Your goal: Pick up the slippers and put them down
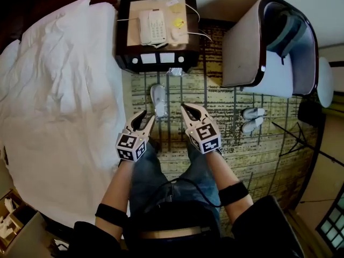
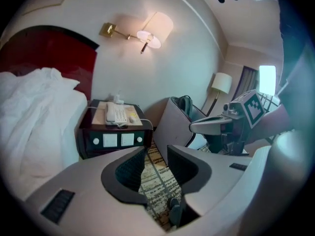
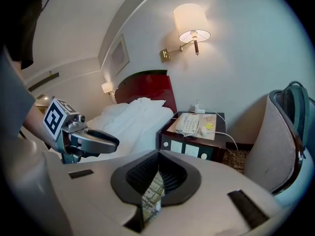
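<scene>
Bed [image 1: 59,90]: white, rumpled covers, filling the left of the head view.
Armchair [image 1: 269,47]: grey, at the upper right.
Carpet [image 1: 226,104]: yellow and dark pattern, between bed and armchair.
Nightstand [image 1: 156,58]: dark, against the wall between bed and armchair, with a white telephone [image 1: 152,27] on top.
White slipper [image 1: 158,100]: on the carpet in front of the nightstand, just ahead of the 2 grippers and touching neither.
Pair of slippers [image 1: 252,120]: 2 lying side by side near the armchair's foot.
Left gripper [image 2: 156,168]: jaws parted, nothing between them (only carpet shows through the gap).
Right gripper [image 3: 156,173]: jaws closed tip to tip, holding nothing.
</scene>
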`<action>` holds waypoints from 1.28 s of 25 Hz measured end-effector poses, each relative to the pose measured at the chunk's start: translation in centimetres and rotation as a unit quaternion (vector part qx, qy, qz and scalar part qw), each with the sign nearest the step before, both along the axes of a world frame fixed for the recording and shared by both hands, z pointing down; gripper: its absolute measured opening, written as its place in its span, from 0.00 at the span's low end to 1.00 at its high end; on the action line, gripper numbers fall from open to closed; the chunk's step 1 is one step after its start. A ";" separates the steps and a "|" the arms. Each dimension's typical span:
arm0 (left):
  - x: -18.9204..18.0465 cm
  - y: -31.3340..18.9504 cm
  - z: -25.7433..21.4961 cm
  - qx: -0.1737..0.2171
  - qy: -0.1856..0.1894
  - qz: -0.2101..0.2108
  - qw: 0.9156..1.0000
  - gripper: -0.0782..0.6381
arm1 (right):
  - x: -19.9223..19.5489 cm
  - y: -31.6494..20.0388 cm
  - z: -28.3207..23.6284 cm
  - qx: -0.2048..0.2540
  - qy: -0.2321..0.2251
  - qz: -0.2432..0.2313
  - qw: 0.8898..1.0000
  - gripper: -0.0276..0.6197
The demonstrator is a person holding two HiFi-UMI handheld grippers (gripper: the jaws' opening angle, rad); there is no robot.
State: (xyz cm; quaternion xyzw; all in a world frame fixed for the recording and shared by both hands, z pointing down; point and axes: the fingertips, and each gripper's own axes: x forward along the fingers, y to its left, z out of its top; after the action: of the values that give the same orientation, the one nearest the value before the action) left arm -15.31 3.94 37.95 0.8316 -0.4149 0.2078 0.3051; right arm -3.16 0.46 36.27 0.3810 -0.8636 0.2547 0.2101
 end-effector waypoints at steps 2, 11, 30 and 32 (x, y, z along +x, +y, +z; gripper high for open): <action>-0.5 -0.2 4.3 -0.019 0.004 -0.009 1.000 0.33 | -0.7 -0.4 4.0 -0.008 0.004 0.000 1.000 0.04; -2.9 0.0 25.6 -0.110 0.027 -0.056 0.992 0.43 | -5.9 -1.3 22.3 -0.038 0.035 -0.039 0.998 0.04; -6.1 3.5 65.2 -0.239 0.034 -0.064 0.968 0.52 | -11.3 -1.6 56.4 -0.065 0.062 -0.053 0.995 0.04; -6.0 3.8 67.9 -0.247 0.038 -0.057 0.967 0.54 | -11.3 -1.7 58.7 -0.064 0.063 -0.051 0.995 0.05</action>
State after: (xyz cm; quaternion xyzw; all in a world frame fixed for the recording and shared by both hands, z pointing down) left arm -21.27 7.73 105.83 0.7128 -0.3859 0.2540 0.5277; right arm -14.47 -1.24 94.98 0.3377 -0.8489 0.2740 0.3004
